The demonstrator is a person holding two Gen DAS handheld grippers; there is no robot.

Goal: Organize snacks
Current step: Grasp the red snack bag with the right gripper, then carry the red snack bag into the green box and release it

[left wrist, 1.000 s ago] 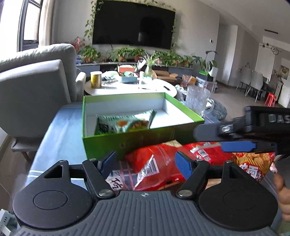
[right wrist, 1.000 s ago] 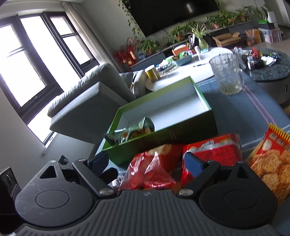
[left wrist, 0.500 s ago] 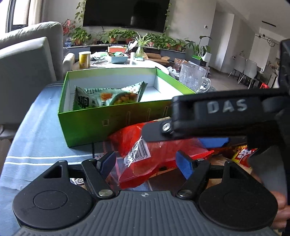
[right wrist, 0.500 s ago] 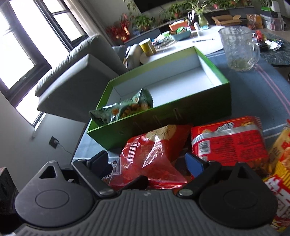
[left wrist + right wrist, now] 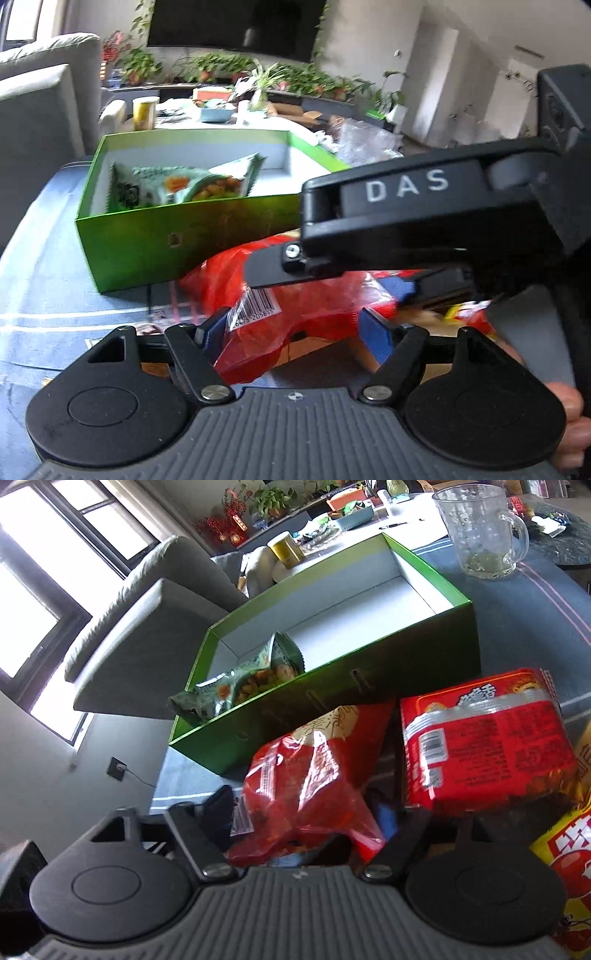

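A red snack bag [image 5: 295,306] lies in front of the green box [image 5: 147,240] on the blue cloth. My left gripper [image 5: 295,330] straddles the bag's near end; its jaws are closing, and the right pad stands a little apart from the bag. My right gripper [image 5: 303,812] is closing on the same red bag [image 5: 306,775], which bulges and crumples between its fingers. In the left wrist view the right gripper [image 5: 325,280] reaches in from the right over the bag. A green snack bag [image 5: 236,686] leans inside the green box [image 5: 332,701].
A red wrapped pack [image 5: 487,738] lies right of the red bag, with a yellow-red bag [image 5: 569,867] beyond it. A glass pitcher [image 5: 480,528] stands behind the box. A grey sofa [image 5: 140,620] sits to the left. A hand [image 5: 565,406] holds the right gripper.
Both grippers sank toward the red bag. The right gripper came in from the right over it, and its jaws narrowed around the bag.
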